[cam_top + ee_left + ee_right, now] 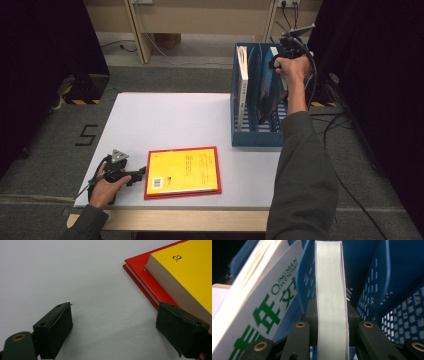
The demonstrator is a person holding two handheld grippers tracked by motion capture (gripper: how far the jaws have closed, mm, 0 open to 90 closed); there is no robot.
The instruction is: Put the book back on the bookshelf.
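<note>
While we look down from the high view, the white desk (170, 120) carries a blue file rack (257, 137) at its far right and a yellow book (186, 169) lying flat near the front edge. The yellow book rests on a larger red book (148, 186), whose cover shows as a border around it.

Our left tongs (141, 172) sit low on the desk, just beside the left edge of the red book, gripped by the left hand (104, 189). In the left gripper view these left tongs (113, 330) stand wide open with nothing between them; bare desk (75, 277) lies in the gap, and the right-hand jaw is close against the edge of the red book (140, 270) and the page block of the yellow book (185, 272).

Our right hand (292, 65) reaches over the far end of the rack. In the right gripper view the right tongs (332, 325) are closed on a pale upright book (330, 297), its page edge facing us, inside a slot of the blue file rack (387, 292). A white book with green lettering (262, 307) leans in the neighbouring slot. From above, that white book (243, 85) stands in the rack's leftmost slot.
</note>
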